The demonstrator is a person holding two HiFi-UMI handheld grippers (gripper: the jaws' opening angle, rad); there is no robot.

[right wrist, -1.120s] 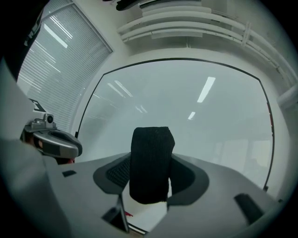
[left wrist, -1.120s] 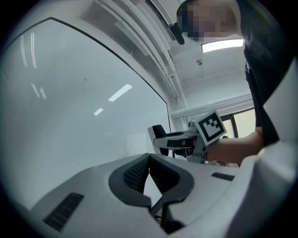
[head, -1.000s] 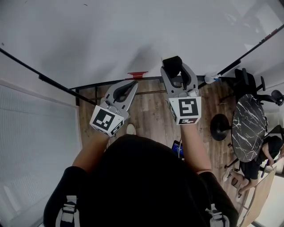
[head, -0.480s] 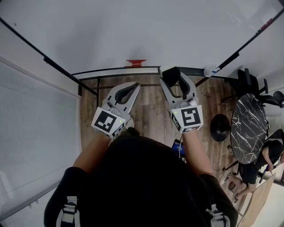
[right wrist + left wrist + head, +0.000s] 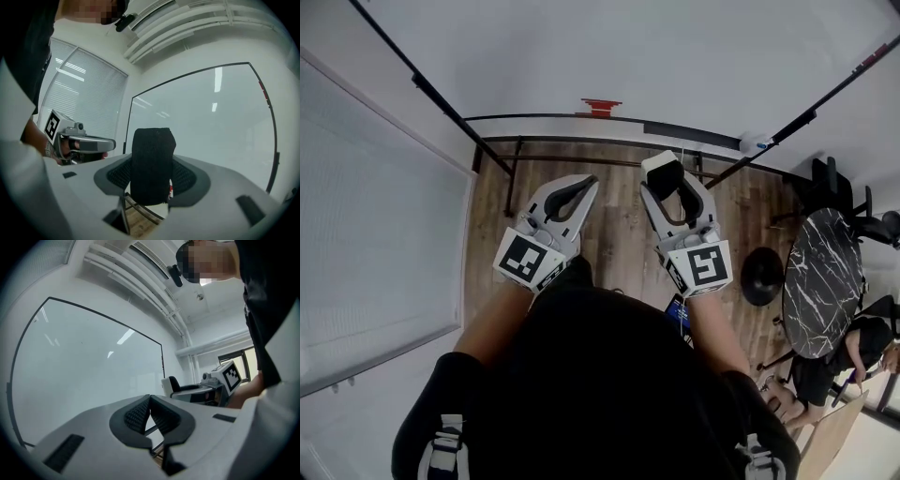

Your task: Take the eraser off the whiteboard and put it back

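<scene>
The right gripper (image 5: pixel 151 180) has its jaws spread fairly wide and clamped on the eraser (image 5: pixel 153 161), whose sides press into the ribbed pads. The eraser stands upright between them, a rounded block with a dark, finely textured felt face turned back toward the person and a pale body showing along its lower edge. It is held in the air, clear of the whiteboard (image 5: pixel 211 126), which rises blank and white ahead. Beside it the left gripper (image 5: pixel 149 409) has its pads touching at the tips, with nothing between them. Below both is wooden flooring (image 5: pixel 619 234), and a black marble-topped table (image 5: pixel 825 272) stands off to the right.
</scene>
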